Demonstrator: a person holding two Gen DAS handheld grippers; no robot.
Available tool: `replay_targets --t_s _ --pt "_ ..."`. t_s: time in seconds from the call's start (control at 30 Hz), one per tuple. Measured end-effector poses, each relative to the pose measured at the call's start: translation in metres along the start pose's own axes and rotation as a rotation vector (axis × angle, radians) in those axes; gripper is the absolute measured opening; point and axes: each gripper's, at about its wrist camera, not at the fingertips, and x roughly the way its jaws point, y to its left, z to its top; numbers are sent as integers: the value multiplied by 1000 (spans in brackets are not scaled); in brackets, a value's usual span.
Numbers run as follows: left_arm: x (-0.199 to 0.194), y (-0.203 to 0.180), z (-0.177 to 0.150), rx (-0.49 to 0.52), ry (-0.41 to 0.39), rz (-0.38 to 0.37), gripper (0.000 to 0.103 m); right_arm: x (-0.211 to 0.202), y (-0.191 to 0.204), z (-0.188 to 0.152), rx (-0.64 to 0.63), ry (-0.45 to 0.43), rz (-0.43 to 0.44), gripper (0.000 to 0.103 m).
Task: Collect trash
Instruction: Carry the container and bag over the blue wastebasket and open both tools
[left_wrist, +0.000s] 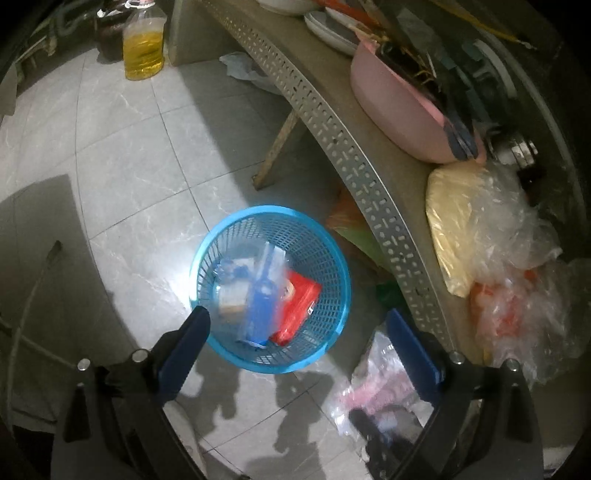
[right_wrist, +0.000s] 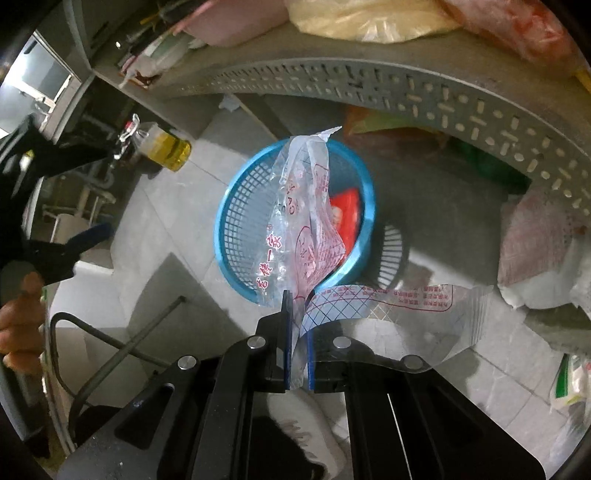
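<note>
The right gripper (right_wrist: 298, 299) is clamped on a clear printed plastic bag (right_wrist: 303, 221) held above the blue basket (left_wrist: 207, 251) on the tiled floor (left_wrist: 122, 147), while the left gripper (left_wrist: 295, 321) hangs spread wide, grasping nothing, over that basket, which contains a red packet (left_wrist: 299, 306).

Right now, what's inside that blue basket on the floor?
The blue basket holds a red packet, a blue-and-clear wrapper and a pale blurry piece. Anything beneath them is covered; in the right view, the held plastic bag hides most of it.
</note>
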Motion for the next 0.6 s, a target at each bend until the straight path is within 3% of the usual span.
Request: replay_targets --t_s 0.13,0.3,0.43,0.6 --pt "-34 7 -2 42 -66 -7 94 12 5 8 -34 3 -21 6" --pt "-92 20 -13 75 -166 -14 94 27 25 28 -131 -29 -95 14" --pt "-149 44 -37 71 -267 -49 94 44 32 39 -238 -83 -149 55" --pt "-204 74 -78 83 -392 -32 94 47 14 33 -208 -85 -211 58"
